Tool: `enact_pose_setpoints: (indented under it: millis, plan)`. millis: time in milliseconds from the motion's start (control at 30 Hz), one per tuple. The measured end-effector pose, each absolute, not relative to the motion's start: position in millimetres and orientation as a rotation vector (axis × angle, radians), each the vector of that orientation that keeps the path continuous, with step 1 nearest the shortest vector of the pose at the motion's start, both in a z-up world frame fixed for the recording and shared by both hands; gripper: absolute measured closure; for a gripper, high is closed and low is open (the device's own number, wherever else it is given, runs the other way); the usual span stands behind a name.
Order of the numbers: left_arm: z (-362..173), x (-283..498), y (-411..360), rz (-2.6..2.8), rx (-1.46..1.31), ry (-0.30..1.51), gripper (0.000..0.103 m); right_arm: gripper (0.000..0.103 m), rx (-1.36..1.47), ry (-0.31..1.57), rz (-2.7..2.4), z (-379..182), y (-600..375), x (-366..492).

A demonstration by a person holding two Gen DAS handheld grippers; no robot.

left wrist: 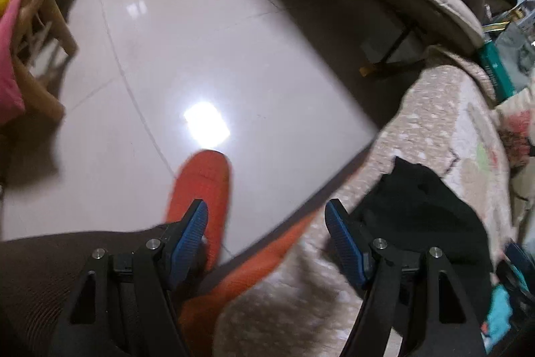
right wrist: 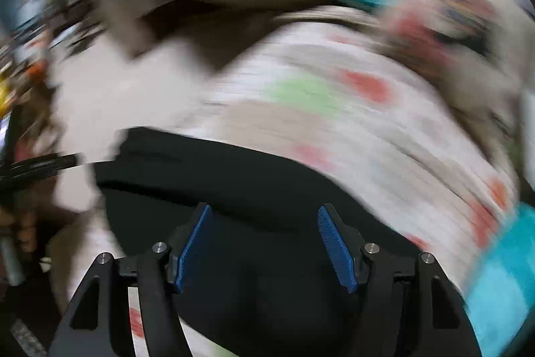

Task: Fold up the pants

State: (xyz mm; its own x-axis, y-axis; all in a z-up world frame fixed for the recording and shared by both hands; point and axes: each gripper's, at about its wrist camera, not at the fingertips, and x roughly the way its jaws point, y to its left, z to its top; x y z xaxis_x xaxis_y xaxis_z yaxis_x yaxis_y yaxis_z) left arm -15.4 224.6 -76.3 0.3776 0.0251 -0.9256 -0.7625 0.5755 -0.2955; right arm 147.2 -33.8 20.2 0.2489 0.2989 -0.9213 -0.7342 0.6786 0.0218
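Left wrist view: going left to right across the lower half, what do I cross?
Wooden chair → tiled floor → orange slipper → patterned bed cover → black pants.

Floor [left wrist: 207, 56] glare; right view motion-blurred

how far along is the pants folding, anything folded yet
Done: nothing clearly. The black pants lie bunched on the patterned blanket, with no neat fold visible. In hand: nothing; the left gripper is open over the floor edge, the right gripper open above the black fabric, though that view is blurred. Left: grasping, flattening and all the folds.
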Motion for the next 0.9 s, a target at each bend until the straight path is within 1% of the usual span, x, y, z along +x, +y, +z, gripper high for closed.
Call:
enact_pose_setpoints:
  millis: [133, 233, 500, 600, 633, 667, 700, 733, 767, 800, 833, 900]
  plan:
    - [-85, -20, 217, 0.446, -0.934, 1.064, 0.031, 0.032, -0.578, 1.156, 0.909, -4, 50, 142]
    - [-93, -16, 211, 0.388, -0.951, 1.087, 0.031, 0.032, -0.620, 1.208, 0.939, -26, 85, 151]
    - [-115, 3, 190, 0.356, -0.980, 1.161, 0.031, 0.032, -0.657, 1.281, 0.966, -63, 133, 167]
    - [-116, 1, 189, 0.361, -0.996, 1.162, 0.031, 0.033, -0.655, 1.312, 0.975, -74, 142, 170]
    - [-116, 1, 190, 0.356, -0.994, 1.163, 0.033, 0.033, -0.659, 1.317, 0.986, -78, 146, 167]
    - [-114, 1, 190, 0.331, -1.006, 1.153, 0.047, 0.036, -0.662, 1.321, 0.992, -81, 147, 166]
    - [-113, 2, 190, 0.287, -1.023, 1.139, 0.061, 0.044, -0.673, 1.314, 0.998, -83, 147, 162]
    - [-109, 4, 189, 0.245, -1.026, 1.124, 0.080, 0.071, -0.676, 1.315, 1.003, -84, 148, 160]
    - [-107, 5, 188, 0.234, -1.014, 1.119, 0.084, 0.076, -0.672, 1.314, 1.005, -83, 148, 159]
    - [-101, 6, 186, 0.240, -0.975, 1.109, 0.086, 0.078, -0.672, 1.299, 1.000, -81, 148, 158]
    - [-99, 8, 184, 0.238, -0.967, 1.103, 0.088, 0.081, -0.672, 1.286, 0.999, -78, 148, 156]
    - [-95, 9, 183, 0.231, -0.962, 1.092, 0.089, 0.084, -0.650, 1.270, 0.992, -71, 145, 157]
